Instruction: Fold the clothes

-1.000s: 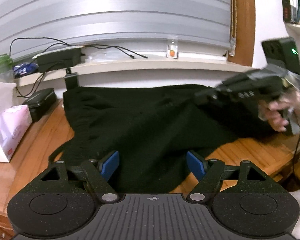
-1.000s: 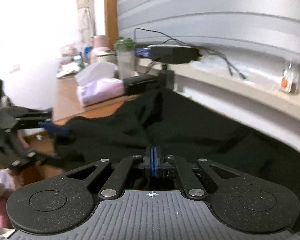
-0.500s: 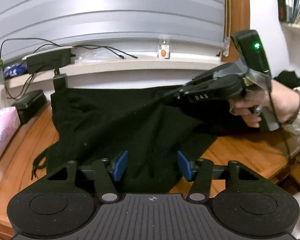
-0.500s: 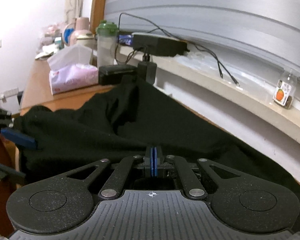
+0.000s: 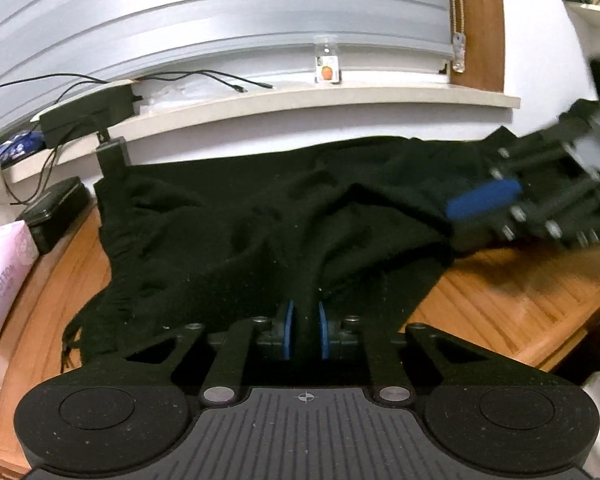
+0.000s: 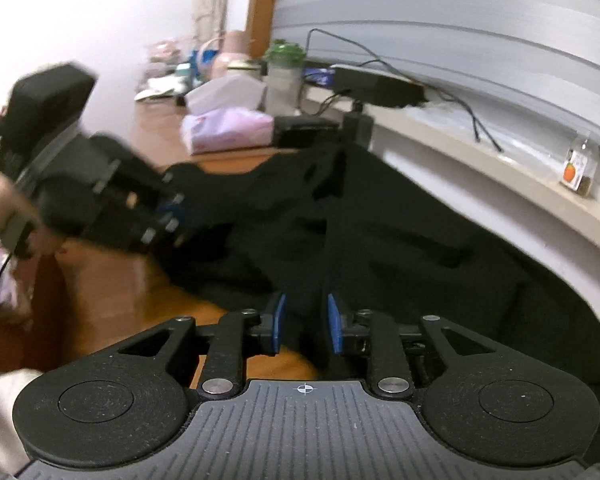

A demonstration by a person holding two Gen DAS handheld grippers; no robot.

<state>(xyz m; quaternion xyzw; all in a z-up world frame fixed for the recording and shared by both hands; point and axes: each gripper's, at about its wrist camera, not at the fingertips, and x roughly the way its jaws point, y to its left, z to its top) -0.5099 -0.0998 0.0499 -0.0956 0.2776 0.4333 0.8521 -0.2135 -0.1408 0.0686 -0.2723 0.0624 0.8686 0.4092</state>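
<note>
A black garment [image 5: 220, 232] lies rumpled across the wooden table [image 5: 520, 292], reaching back to the wall under the window ledge. At its near edge my left gripper [image 5: 305, 334] is closing, and a raised fold of the cloth is pinched between the blue pads. The right gripper shows blurred at the right of this view, one blue pad [image 5: 484, 196] over the garment's far right corner. In the right wrist view my right gripper [image 6: 306, 322] is opening, with the black garment [image 6: 400, 240] still lying between its parted pads. The left gripper [image 6: 168, 216] appears blurred at the left there.
A pink tissue pack [image 5: 0, 280] and a black box [image 5: 56, 212] sit at the table's left. On the window ledge are a black power adapter [image 5: 88, 114] with cables and a small bottle [image 5: 328, 68]. Bare wood [image 6: 112, 280] lies beside the garment's near edge.
The left jaws have narrowed from wide apart onto a fold of the cloth. The right gripper has swung lower and rightwards, and its pads, pressed together before, now stand apart.
</note>
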